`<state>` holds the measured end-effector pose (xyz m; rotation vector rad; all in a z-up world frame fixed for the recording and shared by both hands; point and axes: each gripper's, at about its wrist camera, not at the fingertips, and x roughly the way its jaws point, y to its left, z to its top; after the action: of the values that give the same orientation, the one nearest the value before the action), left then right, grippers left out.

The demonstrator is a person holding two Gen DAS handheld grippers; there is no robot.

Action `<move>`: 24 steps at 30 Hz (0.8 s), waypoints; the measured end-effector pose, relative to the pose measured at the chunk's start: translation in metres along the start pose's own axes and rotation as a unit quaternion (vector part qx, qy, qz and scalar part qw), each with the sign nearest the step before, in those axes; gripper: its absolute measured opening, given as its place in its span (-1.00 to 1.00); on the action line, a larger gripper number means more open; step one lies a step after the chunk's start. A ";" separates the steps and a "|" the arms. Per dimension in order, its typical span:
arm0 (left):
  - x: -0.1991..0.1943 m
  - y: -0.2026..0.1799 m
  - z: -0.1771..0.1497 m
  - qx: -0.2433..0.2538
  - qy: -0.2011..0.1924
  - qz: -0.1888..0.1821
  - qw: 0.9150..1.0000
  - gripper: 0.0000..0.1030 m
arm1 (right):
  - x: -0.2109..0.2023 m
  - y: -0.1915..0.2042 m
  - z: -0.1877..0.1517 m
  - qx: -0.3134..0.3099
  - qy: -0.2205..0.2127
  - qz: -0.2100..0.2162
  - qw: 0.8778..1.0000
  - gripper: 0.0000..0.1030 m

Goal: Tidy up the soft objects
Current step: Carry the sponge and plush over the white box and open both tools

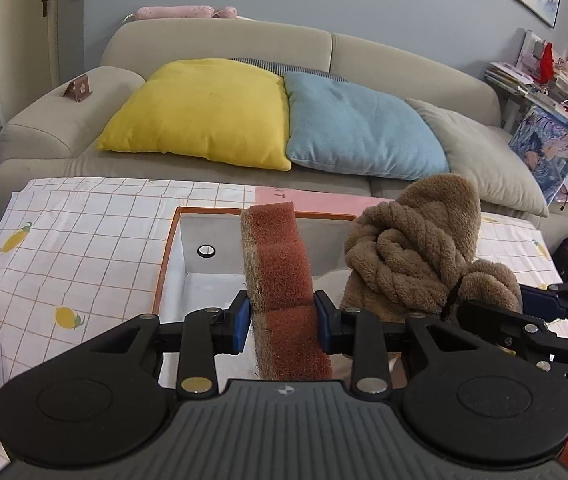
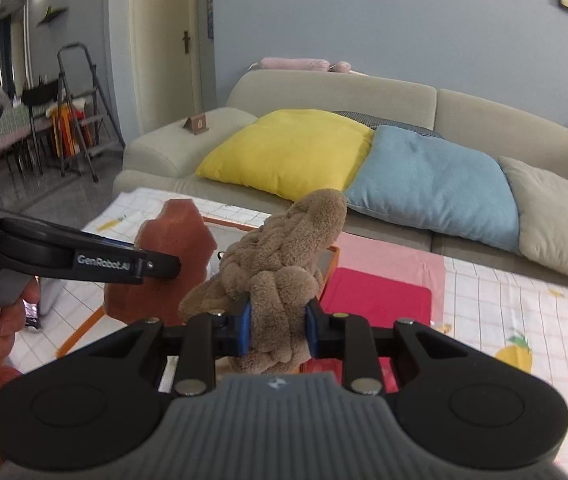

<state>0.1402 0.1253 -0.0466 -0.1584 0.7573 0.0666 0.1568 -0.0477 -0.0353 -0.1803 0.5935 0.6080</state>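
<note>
My left gripper (image 1: 282,322) is shut on a reddish-brown scouring sponge (image 1: 280,264) with a tan fibre edge, held upright above an orange-rimmed white box (image 1: 170,240). My right gripper (image 2: 278,330) is shut on a tan twisted plush towel (image 2: 280,256), held beside the sponge above the same box. The towel also shows in the left wrist view (image 1: 419,252) to the right of the sponge, with the right gripper (image 1: 459,304) on it. The sponge (image 2: 172,256) and left gripper (image 2: 160,266) show in the right wrist view at left.
The box stands on a table with a white checked lemon-print cloth (image 1: 84,240). A red flat item (image 2: 379,296) on a pink mat (image 2: 395,260) lies right of the box. Behind is a beige sofa (image 1: 224,40) with yellow (image 1: 204,108), blue (image 1: 359,128) and grey cushions.
</note>
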 end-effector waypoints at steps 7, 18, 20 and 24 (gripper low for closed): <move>0.042 0.007 0.005 0.032 0.039 0.010 0.999 -0.28 | 0.052 0.006 0.012 -0.035 0.038 -0.019 0.998 -0.51; 0.092 0.008 0.009 0.088 0.085 0.030 0.992 -0.29 | 0.116 0.010 0.012 -0.064 0.090 -0.018 0.994 -0.50; 0.101 0.007 0.008 0.102 0.093 0.033 0.990 -0.29 | 0.127 0.010 0.010 -0.068 0.102 -0.019 0.992 -0.49; 0.113 0.006 0.006 0.114 0.102 0.032 0.988 -0.29 | 0.144 0.011 0.005 -0.078 0.120 -0.022 0.989 -0.49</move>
<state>0.2259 0.1327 -0.1207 0.0782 0.9673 0.0257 0.2479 0.0326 -0.1132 -0.4168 0.7736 0.5950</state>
